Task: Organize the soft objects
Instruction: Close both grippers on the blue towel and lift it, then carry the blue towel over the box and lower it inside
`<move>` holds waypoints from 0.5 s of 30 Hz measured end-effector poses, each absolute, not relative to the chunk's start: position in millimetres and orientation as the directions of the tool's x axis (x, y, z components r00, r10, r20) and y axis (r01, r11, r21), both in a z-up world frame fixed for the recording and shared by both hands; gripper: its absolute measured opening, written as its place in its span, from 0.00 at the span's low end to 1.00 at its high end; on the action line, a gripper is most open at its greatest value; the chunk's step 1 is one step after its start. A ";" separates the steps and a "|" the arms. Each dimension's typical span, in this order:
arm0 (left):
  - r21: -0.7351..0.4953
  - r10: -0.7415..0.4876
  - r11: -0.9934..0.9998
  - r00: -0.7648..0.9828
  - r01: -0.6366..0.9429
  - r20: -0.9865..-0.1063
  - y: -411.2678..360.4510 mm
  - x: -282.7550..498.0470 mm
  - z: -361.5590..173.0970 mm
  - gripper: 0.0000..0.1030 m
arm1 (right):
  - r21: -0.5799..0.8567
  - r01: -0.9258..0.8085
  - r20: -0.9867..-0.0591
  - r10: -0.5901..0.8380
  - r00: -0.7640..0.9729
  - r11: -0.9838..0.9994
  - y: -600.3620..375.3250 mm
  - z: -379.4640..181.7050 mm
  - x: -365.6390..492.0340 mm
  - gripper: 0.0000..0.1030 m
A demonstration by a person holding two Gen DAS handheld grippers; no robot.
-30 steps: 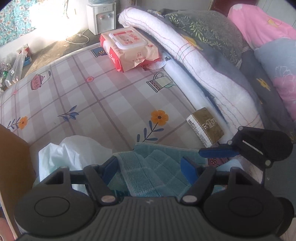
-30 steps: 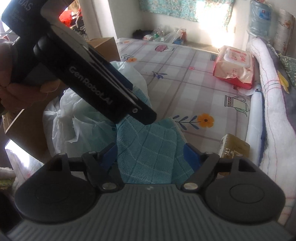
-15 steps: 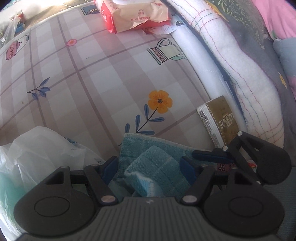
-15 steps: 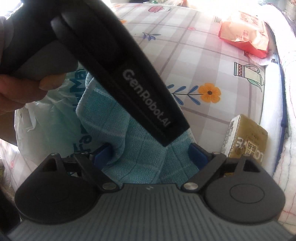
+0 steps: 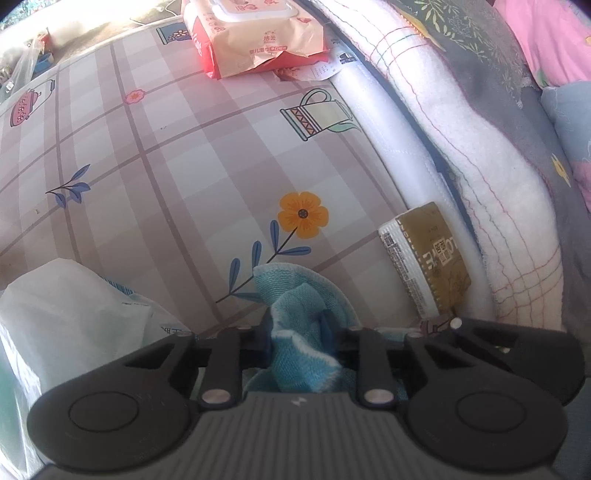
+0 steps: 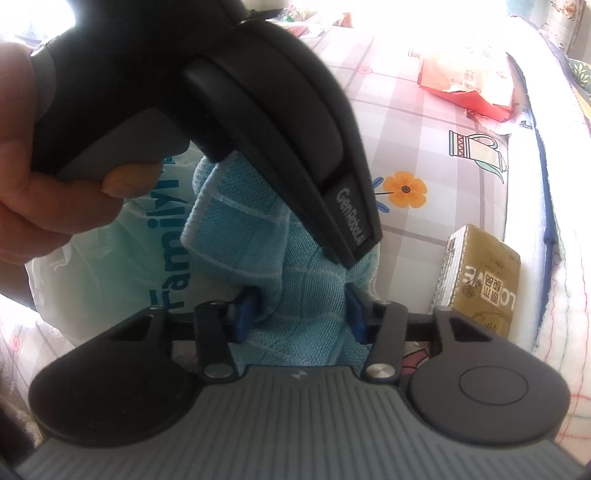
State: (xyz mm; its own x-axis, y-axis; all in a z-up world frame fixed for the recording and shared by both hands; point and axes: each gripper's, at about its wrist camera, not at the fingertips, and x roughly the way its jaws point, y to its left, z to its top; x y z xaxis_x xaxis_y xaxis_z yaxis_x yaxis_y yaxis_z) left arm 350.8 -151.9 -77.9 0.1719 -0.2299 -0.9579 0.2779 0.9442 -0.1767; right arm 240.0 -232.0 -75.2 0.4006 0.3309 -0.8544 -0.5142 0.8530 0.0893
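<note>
Both claws sit low over the bed (image 5: 177, 155). The left claw (image 5: 301, 332) pinches a bunched fold of the blue towel (image 5: 299, 306); the right claw (image 6: 301, 314) grips the same towel beside it. Further right lies a gold carton (image 5: 428, 258), with a wipes pack (image 5: 258, 33) at the far end.

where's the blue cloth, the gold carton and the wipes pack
blue cloth (image 5: 295, 314): left wrist view, bunched fold between fingers
gold carton (image 5: 432, 258): left wrist view, gold face
wipes pack (image 5: 258, 40): left wrist view, top
</note>
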 end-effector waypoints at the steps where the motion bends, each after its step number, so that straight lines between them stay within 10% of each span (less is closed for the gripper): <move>1: -0.185 -0.238 0.943 0.175 0.276 -0.955 -150.9 350.1 -75.0 0.19 | 0.090 -0.504 -0.849 0.331 0.411 0.859 -230.6 -71.3 232.8 0.33; 15: -0.271 -0.376 0.918 0.417 0.290 -0.827 -87.5 291.8 52.6 0.16 | 0.030 -0.465 -0.696 0.353 0.626 0.885 -202.0 30.3 167.3 0.22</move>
State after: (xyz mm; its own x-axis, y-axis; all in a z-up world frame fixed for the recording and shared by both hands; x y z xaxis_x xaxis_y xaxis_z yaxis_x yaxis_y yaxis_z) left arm 291.8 -87.5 52.6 0.4169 -0.3761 -0.8275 0.2901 0.9178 -0.2711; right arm 167.3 -202.0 30.3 0.6255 0.3526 -0.6960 -0.4652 0.8847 0.0302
